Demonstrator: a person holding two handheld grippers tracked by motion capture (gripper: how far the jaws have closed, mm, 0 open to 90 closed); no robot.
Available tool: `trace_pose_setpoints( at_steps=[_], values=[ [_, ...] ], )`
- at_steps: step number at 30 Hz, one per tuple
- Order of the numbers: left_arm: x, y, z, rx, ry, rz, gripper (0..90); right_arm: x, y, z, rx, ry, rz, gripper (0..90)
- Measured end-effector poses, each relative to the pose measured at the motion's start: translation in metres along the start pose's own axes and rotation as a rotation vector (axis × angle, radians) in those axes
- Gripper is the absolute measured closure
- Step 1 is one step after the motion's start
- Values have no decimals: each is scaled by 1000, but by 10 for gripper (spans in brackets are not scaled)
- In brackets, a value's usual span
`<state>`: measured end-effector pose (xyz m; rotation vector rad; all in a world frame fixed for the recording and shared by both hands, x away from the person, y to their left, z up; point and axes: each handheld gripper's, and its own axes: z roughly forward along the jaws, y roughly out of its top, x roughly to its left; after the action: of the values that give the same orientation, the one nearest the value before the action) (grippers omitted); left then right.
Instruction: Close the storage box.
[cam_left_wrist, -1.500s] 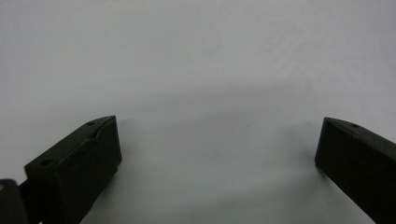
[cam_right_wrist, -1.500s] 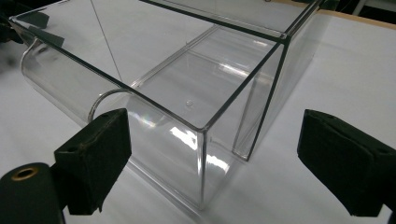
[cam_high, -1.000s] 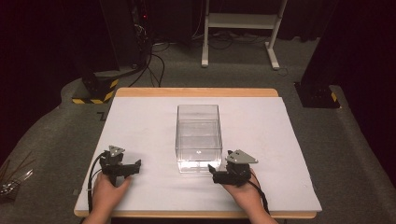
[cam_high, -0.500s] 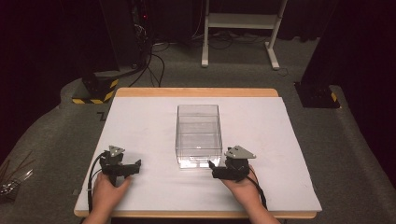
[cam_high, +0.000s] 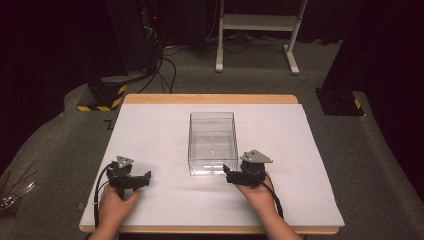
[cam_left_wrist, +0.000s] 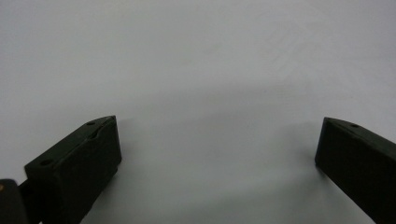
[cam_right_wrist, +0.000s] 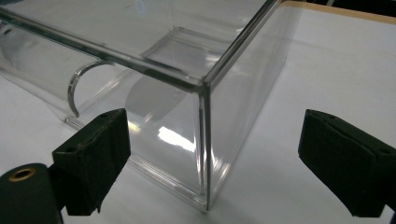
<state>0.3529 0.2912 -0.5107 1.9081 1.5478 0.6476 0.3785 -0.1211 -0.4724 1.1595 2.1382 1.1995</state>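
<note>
right gripper (cam_high: 231, 176) has edged to clear box (cam_high: 212, 140) near corner, jaws wide.

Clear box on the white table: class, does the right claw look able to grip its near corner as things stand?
Probably yes. The right claw is open, its jaws either side of the clear box corner, with nothing between them; whether they touch it is unclear.

One clear box (cam_high: 212, 142), two grippers (cam_high: 145, 179)
</note>
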Motion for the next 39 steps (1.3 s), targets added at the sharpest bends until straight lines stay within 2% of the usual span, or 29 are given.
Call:
trace_pose_setpoints(
  at_steps=[13, 20, 33, 39],
  values=[
    [0, 0, 0, 1, -1, 0, 5, -8, 6, 12, -11, -28, 28, 98],
    [0, 0, 0, 1, -1, -1, 6, -7, 6, 14, -5, -17, 30, 104],
    [0, 0, 0, 0, 0, -1, 5, -8, 6, 3, 3, 7, 29, 135],
    [0, 0, 0, 0, 0, 0, 6, -8, 1, -10, -4, 27, 20, 140]
  ],
)
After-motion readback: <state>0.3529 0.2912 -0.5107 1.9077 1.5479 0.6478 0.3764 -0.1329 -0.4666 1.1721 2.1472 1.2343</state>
